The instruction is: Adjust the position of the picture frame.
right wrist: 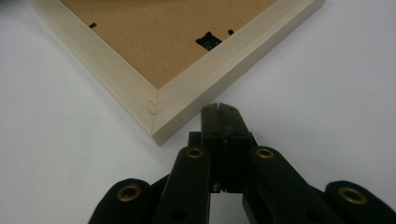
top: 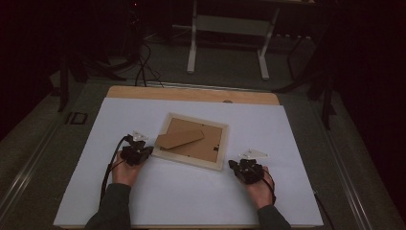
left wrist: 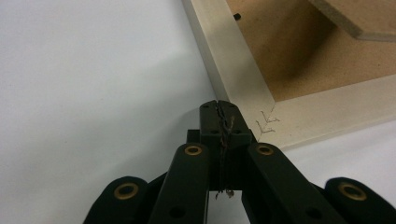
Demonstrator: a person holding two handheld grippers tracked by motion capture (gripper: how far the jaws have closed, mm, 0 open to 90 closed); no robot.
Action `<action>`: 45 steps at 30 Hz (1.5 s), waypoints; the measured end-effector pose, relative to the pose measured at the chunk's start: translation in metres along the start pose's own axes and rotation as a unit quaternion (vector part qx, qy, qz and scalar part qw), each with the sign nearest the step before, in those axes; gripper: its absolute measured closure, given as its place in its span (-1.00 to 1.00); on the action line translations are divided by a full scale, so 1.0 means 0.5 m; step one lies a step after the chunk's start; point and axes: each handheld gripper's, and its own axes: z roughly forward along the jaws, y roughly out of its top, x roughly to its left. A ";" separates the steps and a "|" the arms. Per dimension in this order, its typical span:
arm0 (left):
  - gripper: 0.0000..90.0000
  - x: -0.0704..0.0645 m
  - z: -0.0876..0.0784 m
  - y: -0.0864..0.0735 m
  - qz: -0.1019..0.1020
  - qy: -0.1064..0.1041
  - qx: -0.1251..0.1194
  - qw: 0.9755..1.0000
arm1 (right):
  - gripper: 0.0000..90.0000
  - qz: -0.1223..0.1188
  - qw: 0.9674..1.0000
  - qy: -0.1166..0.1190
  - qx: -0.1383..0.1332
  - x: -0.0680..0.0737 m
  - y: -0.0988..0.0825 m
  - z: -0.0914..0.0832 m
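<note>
Picture frame (top: 194, 141), pale wood, lying back side up on the white table sheet (top: 191, 201), turned slightly off square, near the sheet's middle. Brown fibreboard backing (right wrist: 159, 32) faces up; a cardboard easel stand (top: 179, 139) lies across it, its free end raised a little off the board in the left gripper view. Small black retaining clips (right wrist: 208, 40) sit along the inner edge.

Handling, as judged: light and stiff; the mitred corners are the sturdy points. Any glass on the underside would be fragile, though none can be seen from here. Smooth wood on a smooth sheet should slide readily, so pushing is likely easier than lifting. Best hold: the wooden rail, pinched across its width near a corner, or pressed at the outer edge. The easel stand is thin and would bend.

Left gripper (top: 144, 150): jaws closed, nothing between them, tips just beside the frame's near-left corner (left wrist: 266, 119); frame lies at its 1 o'clock.

Right gripper (top: 233, 165): jaws closed and empty, tips just beside the near-right corner (right wrist: 156, 121); frame lies at its 11 o'clock.
</note>
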 end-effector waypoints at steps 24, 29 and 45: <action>1.00 -0.036 -0.004 -0.004 -0.015 0.014 0.007 1.000 | 0.95 0.032 0.999 -0.006 0.006 -0.019 0.000 0.015; 1.00 -0.045 -0.006 -0.005 -0.011 0.015 0.009 1.000 | 0.95 0.047 0.999 -0.012 0.009 -0.027 -0.002 0.020; 1.00 -0.086 -0.008 -0.011 0.007 0.019 0.014 1.000 | 0.95 0.068 0.997 -0.020 0.011 -0.041 -0.002 0.028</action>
